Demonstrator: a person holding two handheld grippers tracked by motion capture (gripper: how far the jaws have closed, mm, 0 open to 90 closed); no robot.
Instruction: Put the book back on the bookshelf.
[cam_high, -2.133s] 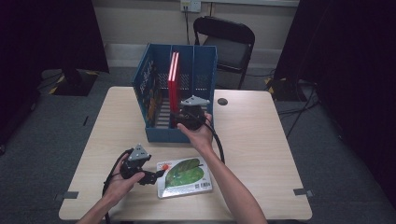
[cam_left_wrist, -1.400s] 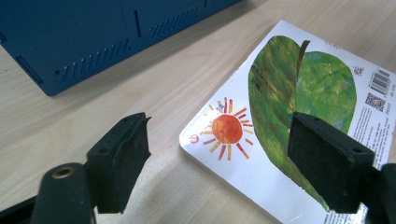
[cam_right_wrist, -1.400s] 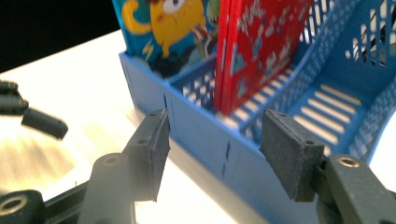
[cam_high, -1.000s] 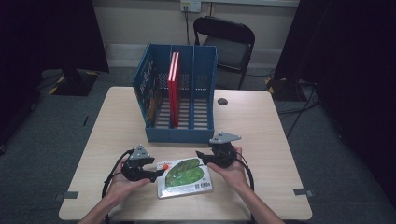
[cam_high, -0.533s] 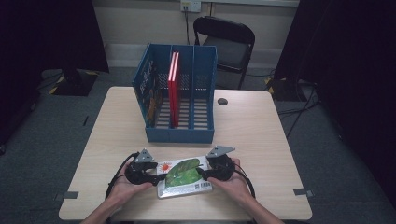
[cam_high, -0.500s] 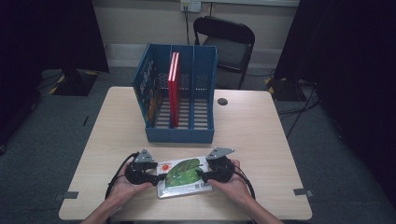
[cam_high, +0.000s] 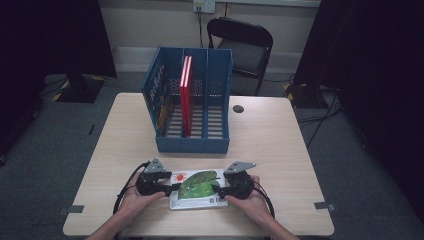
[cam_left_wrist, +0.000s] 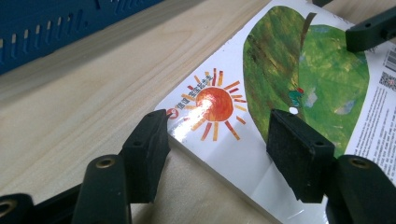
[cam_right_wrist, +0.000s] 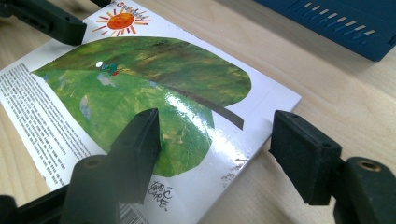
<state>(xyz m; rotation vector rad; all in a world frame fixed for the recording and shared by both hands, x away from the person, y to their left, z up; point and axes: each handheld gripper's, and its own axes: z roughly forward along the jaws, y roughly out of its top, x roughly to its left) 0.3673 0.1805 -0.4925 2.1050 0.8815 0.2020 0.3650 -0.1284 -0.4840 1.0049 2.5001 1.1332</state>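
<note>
A picture book (cam_high: 197, 187) with a green leaf and an orange sun on its cover lies flat near the table's front edge. My left gripper (cam_high: 167, 189) is at its left end, open. In the left gripper view (cam_left_wrist: 223, 128), one jaw is by the book's (cam_left_wrist: 299, 70) corner and the other over the cover. My right gripper (cam_high: 223, 191) is at the right end, and its jaws have just been opening. In the right gripper view (cam_right_wrist: 218, 128), they straddle the book's (cam_right_wrist: 140, 70) corner with the pads clear of it.
A blue three-slot file rack (cam_high: 192, 142) stands behind the book, with a red book (cam_high: 186, 95) upright in its middle slot. A small dark disc (cam_high: 238, 108) lies on the table (cam_high: 285, 150) right of the rack. A black chair (cam_high: 245, 40) stands beyond the table.
My right hand came back from the rack and sank to the book's right end. Its jaws now flank the corner. The left hand and the book have stayed put.
</note>
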